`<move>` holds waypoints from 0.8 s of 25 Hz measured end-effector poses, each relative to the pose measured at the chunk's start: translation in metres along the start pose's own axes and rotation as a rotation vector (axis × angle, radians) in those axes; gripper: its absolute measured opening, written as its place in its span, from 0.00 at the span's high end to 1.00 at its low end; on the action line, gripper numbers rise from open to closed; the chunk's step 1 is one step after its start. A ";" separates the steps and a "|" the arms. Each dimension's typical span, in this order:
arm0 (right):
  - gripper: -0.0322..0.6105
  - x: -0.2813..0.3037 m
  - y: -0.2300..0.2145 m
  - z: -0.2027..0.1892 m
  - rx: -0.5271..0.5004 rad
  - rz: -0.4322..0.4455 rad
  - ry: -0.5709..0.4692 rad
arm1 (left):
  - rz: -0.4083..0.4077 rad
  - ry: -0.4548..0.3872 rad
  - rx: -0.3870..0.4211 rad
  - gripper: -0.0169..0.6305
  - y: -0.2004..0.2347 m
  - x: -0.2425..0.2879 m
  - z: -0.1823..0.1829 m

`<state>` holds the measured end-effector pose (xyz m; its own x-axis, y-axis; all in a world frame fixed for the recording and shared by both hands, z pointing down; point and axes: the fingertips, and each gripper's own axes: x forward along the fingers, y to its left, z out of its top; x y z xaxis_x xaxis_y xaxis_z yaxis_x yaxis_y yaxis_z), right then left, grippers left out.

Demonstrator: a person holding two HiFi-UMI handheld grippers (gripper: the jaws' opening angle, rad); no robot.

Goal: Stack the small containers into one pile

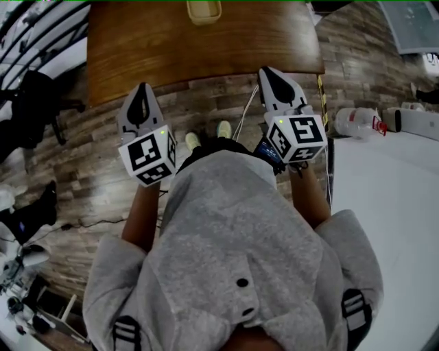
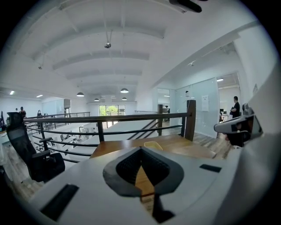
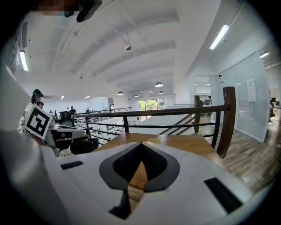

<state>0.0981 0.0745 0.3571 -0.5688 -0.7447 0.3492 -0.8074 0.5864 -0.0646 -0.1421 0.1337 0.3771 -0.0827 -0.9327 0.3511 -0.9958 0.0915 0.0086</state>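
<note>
The person is holding the left gripper [image 1: 142, 92] and the right gripper [image 1: 269, 74] side by side, each pressing its jaws together on nothing, the right tip just reaching the bench's [image 1: 137, 48] near edge. The yellowish small container [image 1: 204, 10] is sitting straight ahead at the middle of the far edge, between the two, seemingly slightly nearer the right. Nothing is standing in the way, and a railing [image 2: 109, 117] is running beyond.
</note>
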 end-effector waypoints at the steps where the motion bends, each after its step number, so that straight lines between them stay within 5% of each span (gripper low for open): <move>1: 0.93 -0.002 -0.005 0.002 0.000 0.004 -0.004 | -0.002 0.005 0.002 0.95 -0.006 0.000 0.003; 11: 0.93 -0.039 -0.090 0.003 0.017 -0.024 -0.071 | -0.017 -0.022 0.034 0.95 -0.096 0.011 0.019; 20: 0.93 -0.033 -0.111 0.011 0.014 -0.005 -0.087 | -0.055 -0.033 0.040 0.95 -0.123 0.026 0.029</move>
<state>0.2049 0.0307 0.3421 -0.5754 -0.7731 0.2668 -0.8122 0.5784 -0.0758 -0.0231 0.0883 0.3579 -0.0287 -0.9471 0.3197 -0.9996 0.0267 -0.0106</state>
